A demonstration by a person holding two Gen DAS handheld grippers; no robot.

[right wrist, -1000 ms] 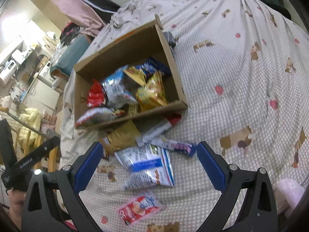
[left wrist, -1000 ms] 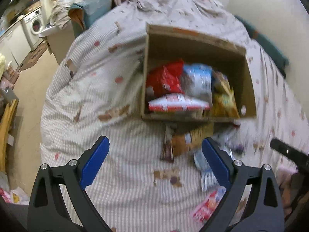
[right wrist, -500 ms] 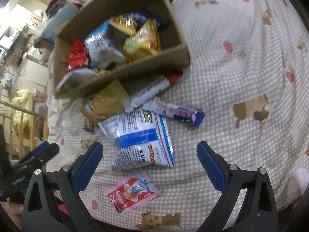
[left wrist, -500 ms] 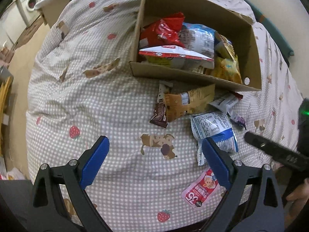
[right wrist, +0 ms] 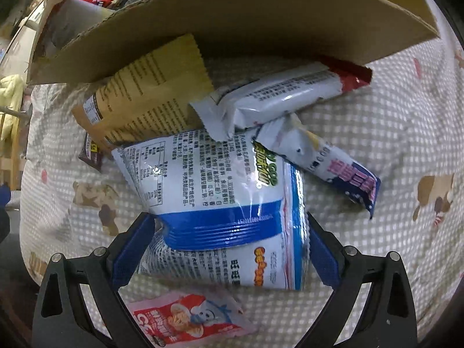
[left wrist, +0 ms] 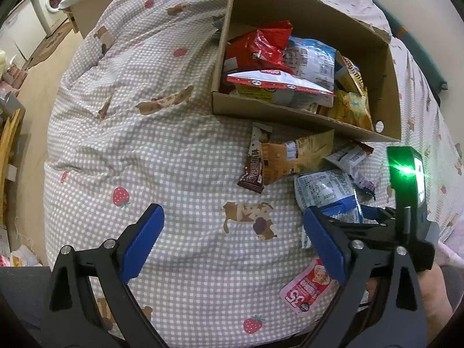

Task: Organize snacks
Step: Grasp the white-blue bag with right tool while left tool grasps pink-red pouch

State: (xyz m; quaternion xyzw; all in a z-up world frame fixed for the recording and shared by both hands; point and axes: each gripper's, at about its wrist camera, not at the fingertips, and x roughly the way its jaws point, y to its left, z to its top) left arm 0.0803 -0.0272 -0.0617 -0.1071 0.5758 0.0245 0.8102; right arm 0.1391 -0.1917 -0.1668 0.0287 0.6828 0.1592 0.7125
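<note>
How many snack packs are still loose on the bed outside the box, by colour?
White-and-blue bag: 1
Tan pouch: 1
Brown bar: 1
White bar with red end: 1
White-and-purple bar: 1
Pink-and-red sachet: 1
Total: 6

Checked bedspread (left wrist: 179, 156) under box (left wrist: 295, 119), snack packets (right wrist: 226, 197)

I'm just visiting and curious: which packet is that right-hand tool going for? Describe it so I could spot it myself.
Start at the open cardboard box of snacks on the checked bedspread; a few loose packets lie just in front of it. Nearest the right gripper, between its open blue fingers, lies the white snack bag. It is the biggest loose packet, and the only one with a broad blue band across it.
</note>
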